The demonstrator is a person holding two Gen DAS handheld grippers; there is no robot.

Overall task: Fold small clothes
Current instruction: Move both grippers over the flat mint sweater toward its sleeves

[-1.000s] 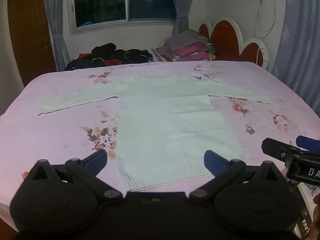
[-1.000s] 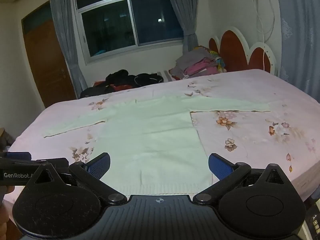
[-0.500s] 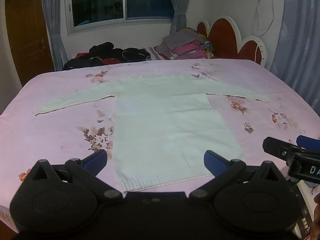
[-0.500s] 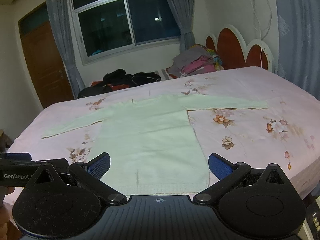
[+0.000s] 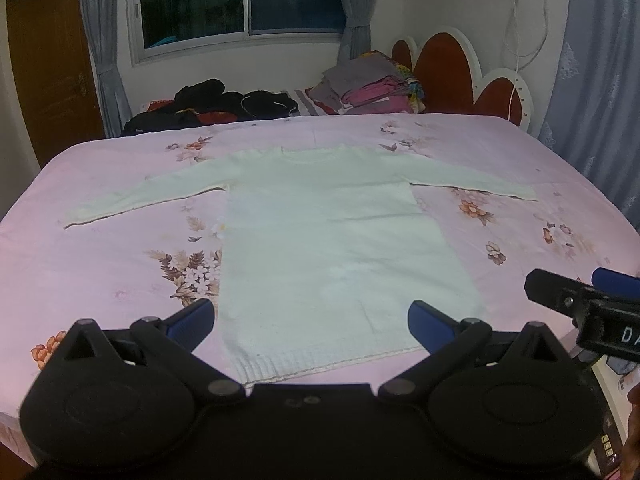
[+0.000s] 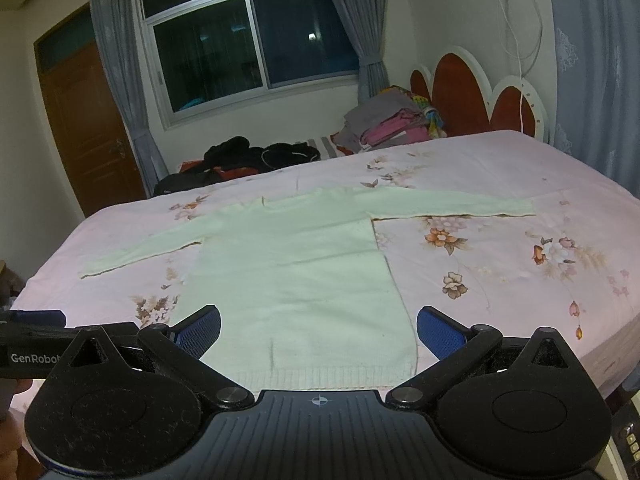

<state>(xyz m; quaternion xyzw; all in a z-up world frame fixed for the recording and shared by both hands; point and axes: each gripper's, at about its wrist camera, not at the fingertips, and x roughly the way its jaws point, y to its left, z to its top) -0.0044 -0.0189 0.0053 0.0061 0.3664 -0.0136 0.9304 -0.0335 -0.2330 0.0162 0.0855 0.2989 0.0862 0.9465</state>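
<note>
A pale white long-sleeved sweater (image 5: 320, 240) lies flat on the pink floral bed (image 5: 100, 280), both sleeves spread out, hem toward me. It also shows in the right wrist view (image 6: 296, 280). My left gripper (image 5: 310, 320) is open and empty, held above the hem near the bed's front edge. My right gripper (image 6: 318, 330) is open and empty, also above the hem. The right gripper shows at the right edge of the left wrist view (image 5: 592, 304); the left gripper shows at the left edge of the right wrist view (image 6: 36, 336).
Dark clothes (image 5: 212, 104) and a stack of folded clothes (image 5: 372, 88) lie at the far side of the bed. A red and white headboard (image 5: 460, 76) stands at the right. A window (image 6: 256, 44) and a brown door (image 6: 84, 128) are behind.
Both grippers have drawn back and risen slightly, so the sweater sits a little farther and lower in both views. Both jaws stay open.
</note>
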